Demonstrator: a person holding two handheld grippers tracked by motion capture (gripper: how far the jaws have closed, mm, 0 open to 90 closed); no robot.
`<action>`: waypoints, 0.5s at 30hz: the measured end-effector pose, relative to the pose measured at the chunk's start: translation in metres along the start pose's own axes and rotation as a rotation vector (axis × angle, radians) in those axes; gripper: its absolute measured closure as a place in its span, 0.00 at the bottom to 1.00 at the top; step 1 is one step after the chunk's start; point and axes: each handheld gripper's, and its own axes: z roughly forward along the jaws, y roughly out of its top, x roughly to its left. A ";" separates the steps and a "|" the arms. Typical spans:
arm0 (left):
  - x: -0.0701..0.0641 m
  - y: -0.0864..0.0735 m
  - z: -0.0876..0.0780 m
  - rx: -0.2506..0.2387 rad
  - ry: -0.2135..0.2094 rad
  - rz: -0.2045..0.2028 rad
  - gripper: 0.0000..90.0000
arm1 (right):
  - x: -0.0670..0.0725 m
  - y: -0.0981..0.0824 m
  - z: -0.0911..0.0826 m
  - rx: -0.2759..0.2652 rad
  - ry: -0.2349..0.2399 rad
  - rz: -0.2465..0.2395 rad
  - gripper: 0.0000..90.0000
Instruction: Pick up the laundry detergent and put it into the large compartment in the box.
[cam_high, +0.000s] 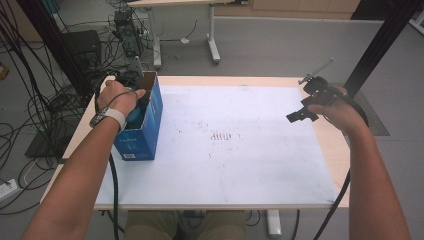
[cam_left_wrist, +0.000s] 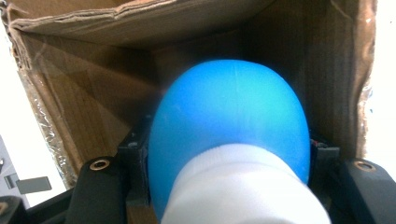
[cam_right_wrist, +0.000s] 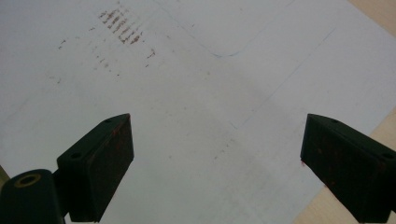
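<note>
A blue cardboard box (cam_high: 148, 131) stands open-topped at the left of the white mat (cam_high: 235, 165). My left gripper (cam_left_wrist: 229, 154) reaches into it, mostly covered by the hand in the high view. Its jaws are shut on a rounded blue object with a white base (cam_left_wrist: 229, 116), which hangs inside the box's brown walls (cam_left_wrist: 88, 102). My right gripper (cam_high: 300, 116) hovers over the mat's right side, far from the box. In its own view the right gripper (cam_right_wrist: 215, 154) is open, with nothing but bare mat between the black pads (cam_right_wrist: 105, 163).
The mat has a patch of small dark marks (cam_high: 220, 136) at its middle. The wooden table edge (cam_high: 337, 155) runs along the right. Tangled cables (cam_high: 30, 115) and black frame posts (cam_high: 385, 40) stand beside the table, with another table's legs (cam_high: 213, 47) behind.
</note>
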 end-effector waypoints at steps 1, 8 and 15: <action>0.000 0.000 0.000 0.000 0.000 0.000 0.41 | 0.000 0.000 0.000 0.000 -0.001 0.000 0.11; 0.000 -0.001 0.000 -0.003 0.000 -0.003 0.41 | 0.000 0.000 -0.001 -0.001 -0.001 -0.001 0.11; 0.000 -0.001 0.000 -0.001 0.000 -0.001 0.41 | 0.000 0.000 -0.001 -0.001 0.000 -0.002 0.11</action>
